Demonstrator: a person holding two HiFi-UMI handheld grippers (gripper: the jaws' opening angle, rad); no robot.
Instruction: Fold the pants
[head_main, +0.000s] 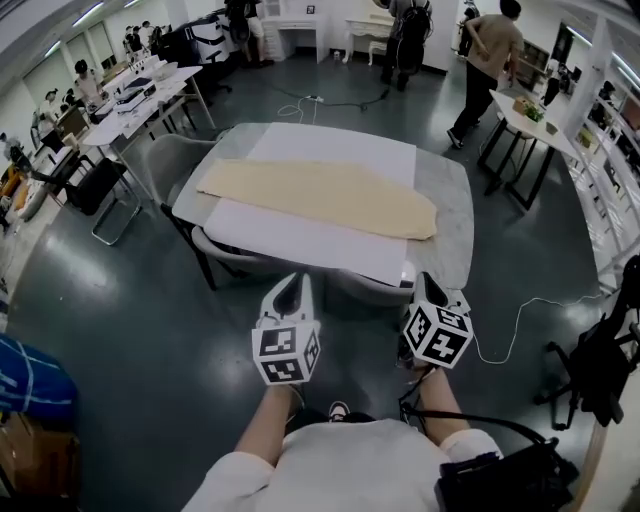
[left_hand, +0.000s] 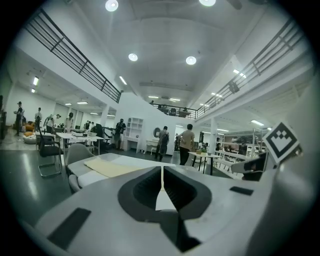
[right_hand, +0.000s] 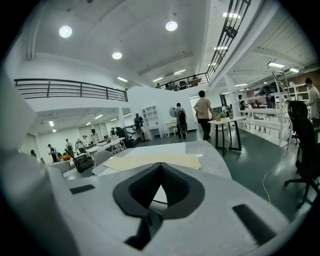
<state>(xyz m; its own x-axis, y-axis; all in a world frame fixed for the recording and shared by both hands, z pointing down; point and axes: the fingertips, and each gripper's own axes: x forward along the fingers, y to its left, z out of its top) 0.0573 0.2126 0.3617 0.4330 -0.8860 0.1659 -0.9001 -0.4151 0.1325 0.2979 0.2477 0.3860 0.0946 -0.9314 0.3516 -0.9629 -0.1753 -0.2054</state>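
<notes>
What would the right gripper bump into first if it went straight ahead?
Probably the near edge of the gray table, before the tan pants lying farther on; depth is unclear.

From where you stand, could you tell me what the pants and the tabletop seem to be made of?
Pants: soft matte beige cloth, perhaps cotton; they lie limp and flat. Tabletop: grey with mottled sheen, possibly stone or laminate; I cannot tell which.
</notes>
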